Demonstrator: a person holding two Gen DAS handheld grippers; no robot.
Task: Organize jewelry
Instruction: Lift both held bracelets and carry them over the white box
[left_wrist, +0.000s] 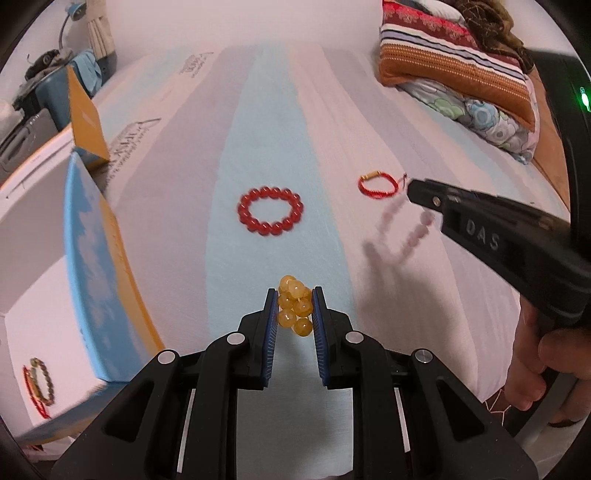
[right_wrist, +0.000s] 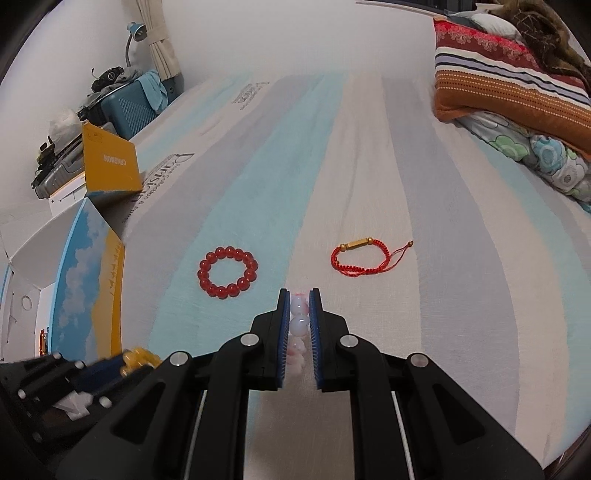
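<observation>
My left gripper (left_wrist: 294, 297) is shut on a bunched yellow bead bracelet (left_wrist: 294, 307), held above the striped bedsheet. My right gripper (right_wrist: 298, 295) is shut on a pale pink bead bracelet (right_wrist: 298, 325); in the left wrist view that bracelet (left_wrist: 402, 240) dangles, blurred, from the right gripper (left_wrist: 412, 190). A red bead bracelet (left_wrist: 270, 215) (right_wrist: 228, 271) lies flat on the blue stripe. A red cord bracelet with a gold tube (left_wrist: 380, 183) (right_wrist: 364, 257) lies to its right. The left gripper (right_wrist: 122, 363) with its yellow beads shows at the lower left of the right wrist view.
An open box with a blue-and-orange sky print (left_wrist: 94, 266) (right_wrist: 86, 280) stands at the left; two bracelets (left_wrist: 38, 384) lie inside it. Folded striped and floral bedding (left_wrist: 458, 62) (right_wrist: 517, 96) is piled at the far right. Luggage and clutter (right_wrist: 110, 107) sit beyond the bed's left edge.
</observation>
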